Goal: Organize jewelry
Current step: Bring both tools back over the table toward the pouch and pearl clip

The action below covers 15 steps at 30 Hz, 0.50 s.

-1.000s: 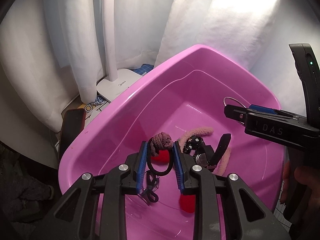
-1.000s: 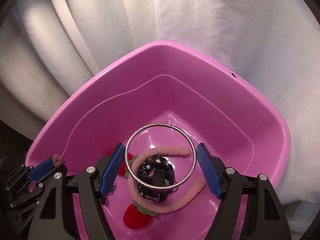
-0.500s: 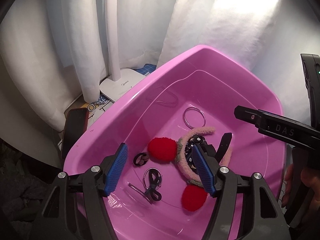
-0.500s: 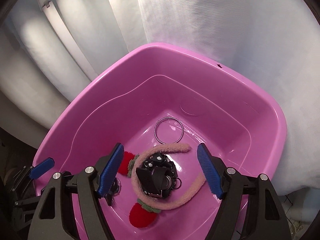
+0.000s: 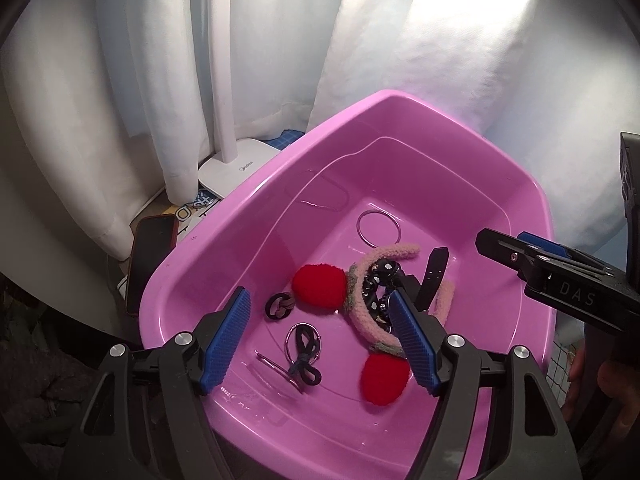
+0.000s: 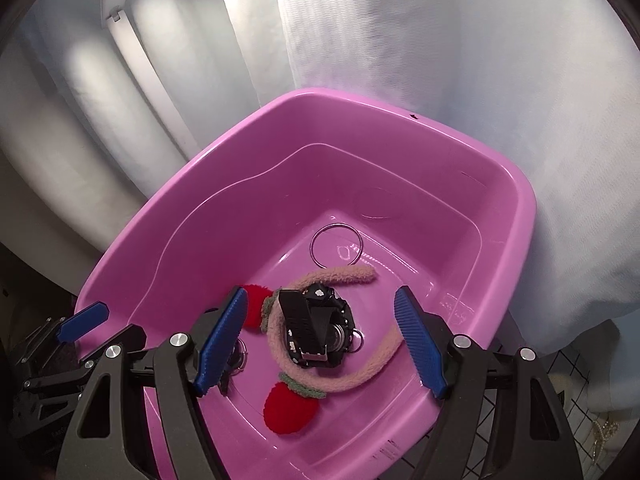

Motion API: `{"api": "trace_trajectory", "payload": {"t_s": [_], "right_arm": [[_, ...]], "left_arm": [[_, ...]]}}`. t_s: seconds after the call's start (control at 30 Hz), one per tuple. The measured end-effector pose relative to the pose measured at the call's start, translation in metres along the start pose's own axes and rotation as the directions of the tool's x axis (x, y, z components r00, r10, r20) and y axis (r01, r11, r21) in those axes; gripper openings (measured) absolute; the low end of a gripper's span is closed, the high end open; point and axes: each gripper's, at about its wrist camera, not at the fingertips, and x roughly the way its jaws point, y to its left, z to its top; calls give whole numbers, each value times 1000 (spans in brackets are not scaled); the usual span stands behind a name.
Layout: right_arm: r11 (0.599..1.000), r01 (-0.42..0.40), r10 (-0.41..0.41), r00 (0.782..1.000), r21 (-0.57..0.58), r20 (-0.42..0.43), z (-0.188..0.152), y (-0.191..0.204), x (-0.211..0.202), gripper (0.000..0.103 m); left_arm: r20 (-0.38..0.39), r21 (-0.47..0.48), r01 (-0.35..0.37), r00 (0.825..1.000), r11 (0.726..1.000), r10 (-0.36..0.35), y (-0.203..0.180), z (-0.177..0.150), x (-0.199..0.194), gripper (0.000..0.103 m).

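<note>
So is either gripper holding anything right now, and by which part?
Nothing is held. The left gripper and right gripper are both open above the pink tub, and the jewelry lies loose inside.

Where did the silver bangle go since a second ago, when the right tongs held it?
Yes, it moved: the bangle now lies flat on the pink tub floor, beyond the fuzzy headband; the right tongs are open.
</note>
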Motion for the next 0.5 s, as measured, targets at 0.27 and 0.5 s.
{"api": "trace_trajectory", "payload": {"t_s": [0.27, 0.5], "right_arm": [[1000, 10, -11, 999, 17, 50, -18, 4, -30, 72], [998, 40, -45, 994, 55, 97, -36, -2, -54, 72]], "left_arm": [[45, 31, 7, 999, 1000, -8, 0, -4, -22, 78], [82, 93, 20, 996, 995, -28, -6, -9, -37, 79]]}}
